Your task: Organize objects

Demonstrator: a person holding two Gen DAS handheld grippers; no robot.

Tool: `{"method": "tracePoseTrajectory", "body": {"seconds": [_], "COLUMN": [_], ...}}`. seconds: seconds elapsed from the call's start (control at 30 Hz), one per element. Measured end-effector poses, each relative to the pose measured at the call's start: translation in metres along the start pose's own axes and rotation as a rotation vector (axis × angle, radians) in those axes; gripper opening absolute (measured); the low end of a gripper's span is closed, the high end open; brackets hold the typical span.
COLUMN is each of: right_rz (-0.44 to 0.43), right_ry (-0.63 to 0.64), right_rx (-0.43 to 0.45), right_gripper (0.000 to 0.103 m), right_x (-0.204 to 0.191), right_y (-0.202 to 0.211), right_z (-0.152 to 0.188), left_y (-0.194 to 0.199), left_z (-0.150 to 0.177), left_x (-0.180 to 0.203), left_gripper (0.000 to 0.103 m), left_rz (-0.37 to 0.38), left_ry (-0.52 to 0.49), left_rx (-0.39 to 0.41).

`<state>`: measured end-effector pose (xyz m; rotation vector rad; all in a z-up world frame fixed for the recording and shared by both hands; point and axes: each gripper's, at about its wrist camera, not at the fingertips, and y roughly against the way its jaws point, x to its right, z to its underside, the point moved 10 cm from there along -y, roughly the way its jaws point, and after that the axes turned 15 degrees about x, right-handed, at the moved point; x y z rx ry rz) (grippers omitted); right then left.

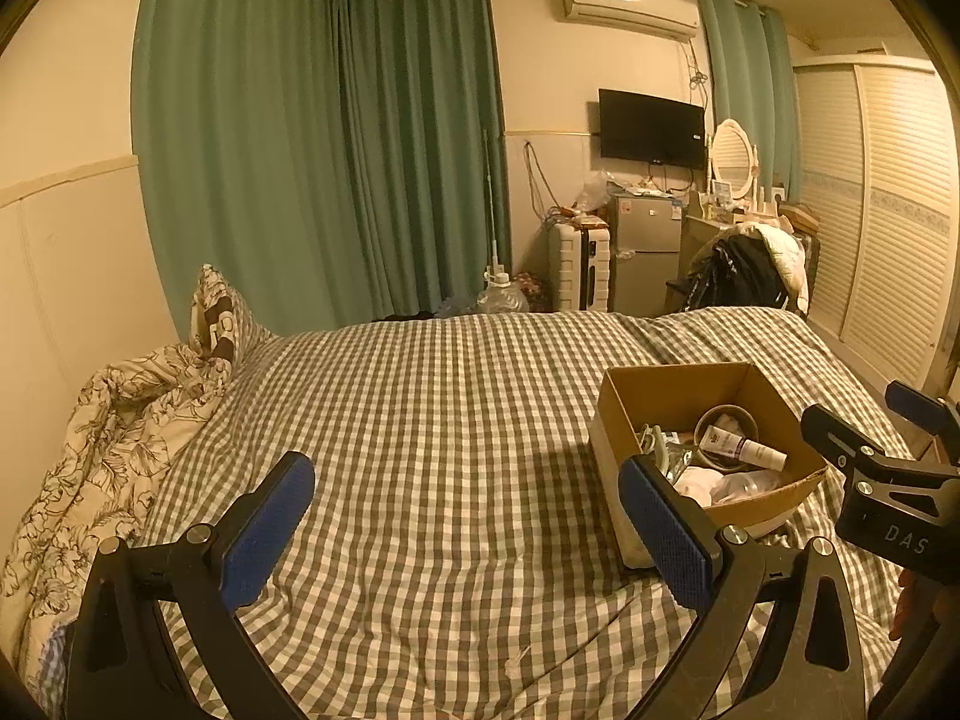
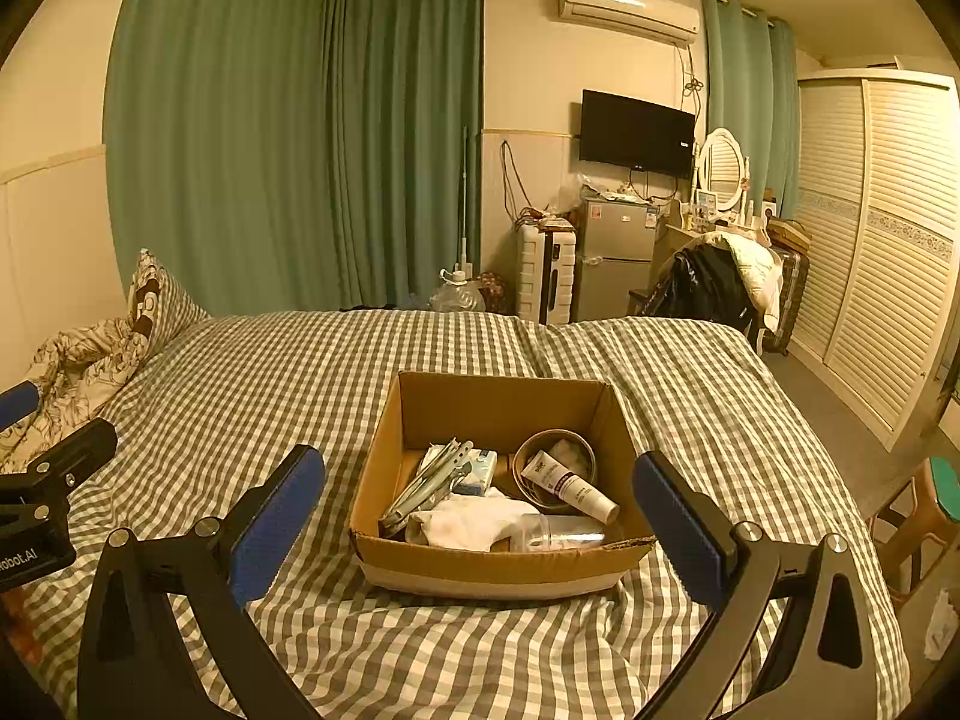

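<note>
An open cardboard box (image 2: pixel 504 402) sits on the checked bed cover, straight ahead in the right wrist view. Inside lie a white cream tube (image 2: pixel 570 486), a round tin (image 2: pixel 555 453), a white cloth (image 2: pixel 474 519), a clear cup (image 2: pixel 564 534), long pale clips (image 2: pixel 426 480) and a tissue pack (image 2: pixel 477 471). My right gripper (image 2: pixel 480 510) is open, its blue pads flanking the box's near edge, holding nothing. My left gripper (image 1: pixel 465 525) is open over bare cover, left of the box (image 1: pixel 672 387). The right gripper (image 1: pixel 870 462) shows at that view's right edge.
A crumpled floral quilt (image 1: pixel 120 420) and a pillow (image 1: pixel 219 312) lie at the bed's left. Beyond the bed stand a suitcase (image 2: pixel 546 273), a small fridge (image 2: pixel 618 252), a chair with clothes (image 2: pixel 720 282) and a louvred wardrobe (image 2: pixel 870 228). A stool (image 2: pixel 924 510) is at right.
</note>
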<state>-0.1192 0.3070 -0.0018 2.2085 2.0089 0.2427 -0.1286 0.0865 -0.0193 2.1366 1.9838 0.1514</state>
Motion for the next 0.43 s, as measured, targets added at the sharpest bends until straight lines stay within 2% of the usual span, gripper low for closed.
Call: {"method": "tracePoseTrajectory", "body": {"seconds": [0.43], "right_rz": [-0.004], "right_ry": [0.003], "right_rx": [-0.006], "right_gripper": [0.103], "right_x": [-0.0003], "right_y": [-0.0014], "right_z": [0.0039], "left_y": [-0.0001], "left_z": [0.0023], "left_x": [-0.0016], "left_gripper": [0.103], "left_rz": [-0.008], "left_ry": [0.003], "left_rx": [-0.004]}}
